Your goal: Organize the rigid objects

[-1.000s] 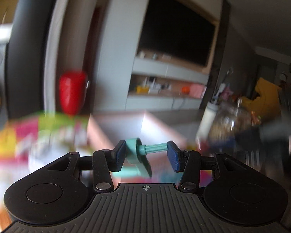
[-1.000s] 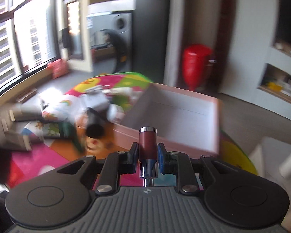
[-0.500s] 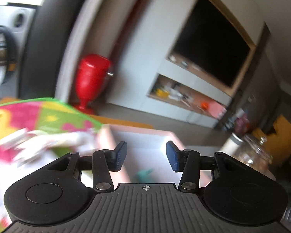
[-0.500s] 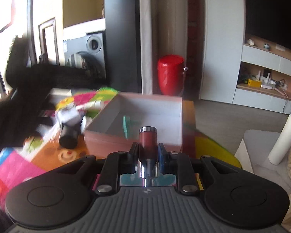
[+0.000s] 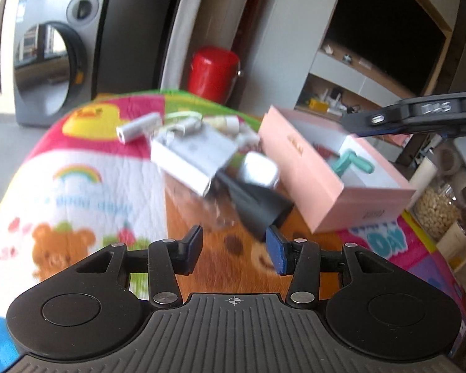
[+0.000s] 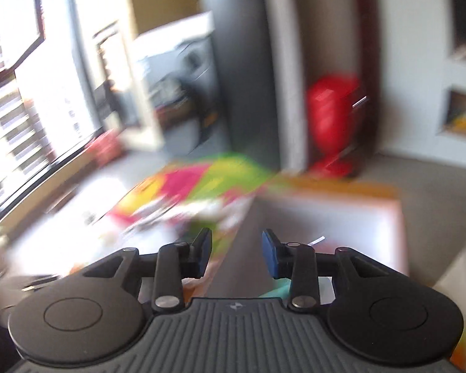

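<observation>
The right gripper (image 6: pixel 236 253) has its blue-padded fingers (image 6: pixel 269 253) spread apart with nothing between them, above the pink box (image 6: pixel 388 217), whose inside is blurred. To the left lies a bright patterned mat (image 6: pixel 202 186) on the surface, smeared by motion, and far right stands a red bin (image 6: pixel 332 118).

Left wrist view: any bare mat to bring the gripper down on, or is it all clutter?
Bare: the bear-print mat just ahead of the left gripper, and the rainbow patch left of the white box. Crowded: between white box and pink box.
</observation>
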